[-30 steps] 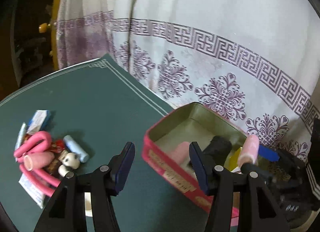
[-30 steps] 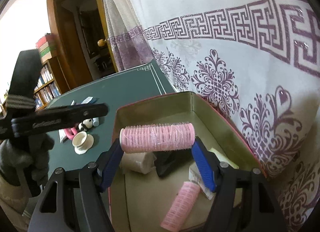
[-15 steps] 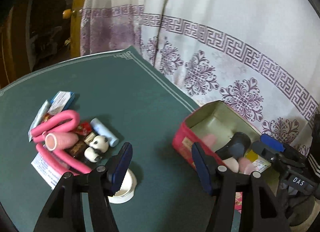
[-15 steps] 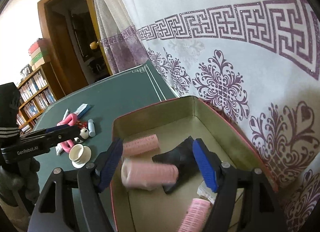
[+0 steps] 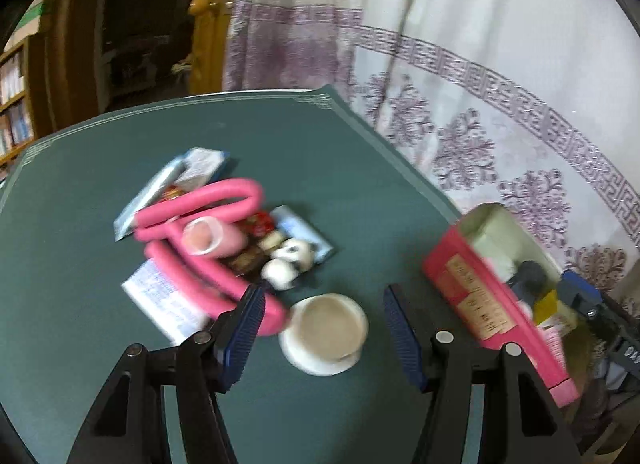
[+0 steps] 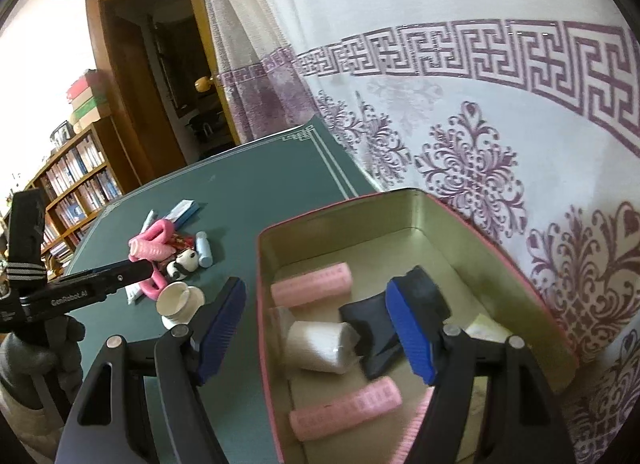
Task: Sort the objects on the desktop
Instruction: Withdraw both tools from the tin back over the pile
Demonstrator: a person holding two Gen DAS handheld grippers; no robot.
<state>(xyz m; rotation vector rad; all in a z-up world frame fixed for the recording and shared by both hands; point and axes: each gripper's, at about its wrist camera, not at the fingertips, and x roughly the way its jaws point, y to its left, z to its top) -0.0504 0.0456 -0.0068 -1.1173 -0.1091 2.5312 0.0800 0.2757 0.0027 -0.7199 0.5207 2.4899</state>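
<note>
A pink tin box stands on the green table and holds pink hair rollers, a white roll and a black object. My right gripper is open and empty above the box's left wall. My left gripper is open and empty just above a small white cup. Behind the cup lies a pile: a bent pink foam stick, a pink roller, a panda figure and packets. The box also shows at the right in the left wrist view.
A white curtain with purple patterns hangs right behind the table's far edge. A wooden door and a bookshelf stand to the left. The left gripper shows at the left in the right wrist view.
My right gripper opened and dropped its pink roller into the box. My left gripper swung left from the box toward the white cup and the pile.
</note>
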